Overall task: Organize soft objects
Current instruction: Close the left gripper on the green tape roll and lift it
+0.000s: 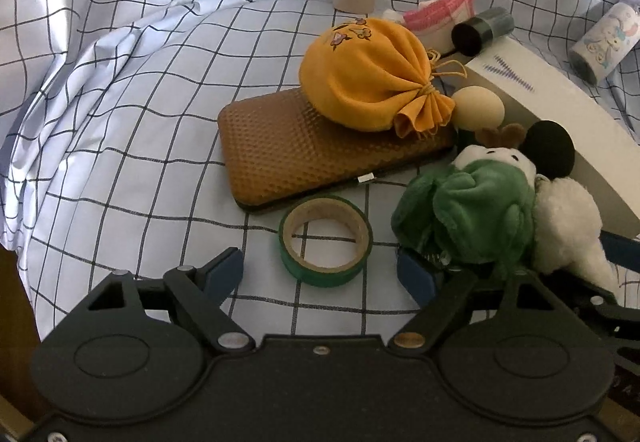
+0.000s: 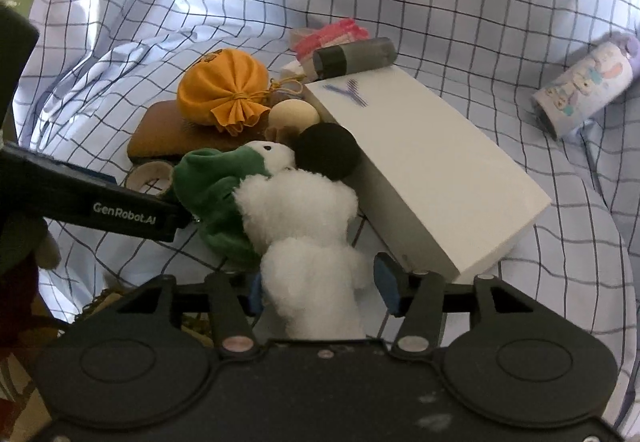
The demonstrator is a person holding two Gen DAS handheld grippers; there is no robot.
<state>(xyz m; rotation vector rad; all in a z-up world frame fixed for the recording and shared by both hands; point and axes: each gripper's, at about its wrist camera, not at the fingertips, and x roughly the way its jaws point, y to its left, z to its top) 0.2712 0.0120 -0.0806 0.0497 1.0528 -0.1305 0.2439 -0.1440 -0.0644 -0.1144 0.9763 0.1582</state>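
White plush toy [image 2: 308, 238]: fluffy, lies near the white box [image 2: 432, 170] on the checked sheet [image 2: 520, 22], its lower body between the right claw [image 2: 320, 292] fingers, which look pressed onto it. Green plush [image 1: 468, 218]: touching it on the left; left claw [image 1: 320, 274] spread, one finger against the green fabric, nothing gripped. Green tape roll [image 1: 326, 240]: just left. Orange pouch [image 1: 368, 78]: farther, on a brown case [image 1: 288, 150]. Handling advice: grip deep into the pile, lift straight, keep green plush clear.

"GenRobot.AI" is printed on the left gripper [image 2: 132, 216] arm; other markings are unreadable
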